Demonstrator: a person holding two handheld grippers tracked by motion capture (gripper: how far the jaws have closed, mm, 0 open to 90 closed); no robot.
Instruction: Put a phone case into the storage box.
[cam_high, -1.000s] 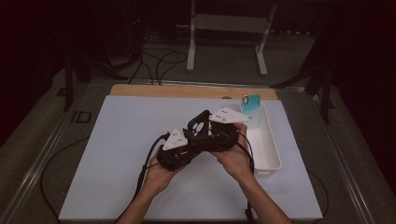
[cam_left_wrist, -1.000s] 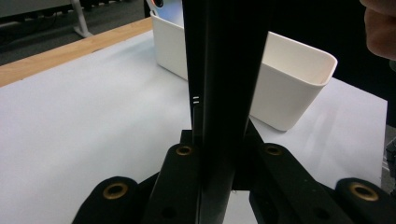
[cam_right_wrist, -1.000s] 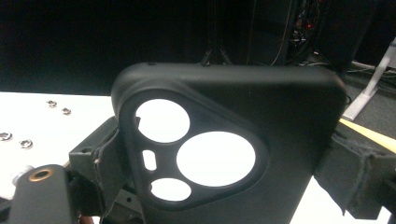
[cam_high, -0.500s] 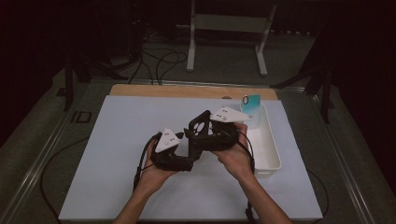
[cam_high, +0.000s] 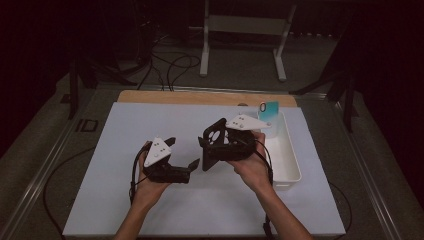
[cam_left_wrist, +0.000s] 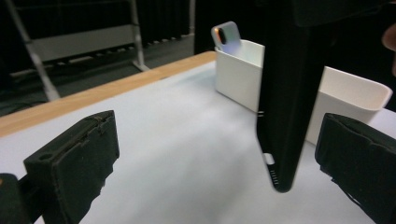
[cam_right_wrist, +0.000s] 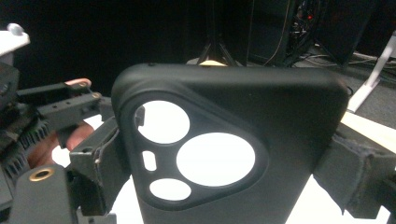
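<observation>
A black phone case (cam_high: 212, 145) with a three-hole camera cutout (cam_right_wrist: 201, 154) stands upright above the mat, and my right gripper (cam_high: 223, 145) is shut on its sides. My left gripper (cam_high: 183, 152) sits just left of the case, and its jaws have just been opening. Both pads (cam_left_wrist: 74, 161) stand wide apart and press on nothing. In the left gripper view the case's edge (cam_left_wrist: 286, 116) hangs just ahead, nearer the right jaw and untouched. The left gripper (cam_right_wrist: 56, 116) shows beyond the case in the right gripper view.
A white bin (cam_high: 286, 156) stands at the right of the pale mat (cam_high: 125, 130), close behind my right hand. A phone (cam_high: 268, 108) leans in the bin's far end (cam_left_wrist: 226, 36). A wooden strip (cam_high: 200, 97) runs along the table's far edge.
My left gripper let go of the black case, opened wide and drew away to the left. The right gripper kept still with the case in it.
</observation>
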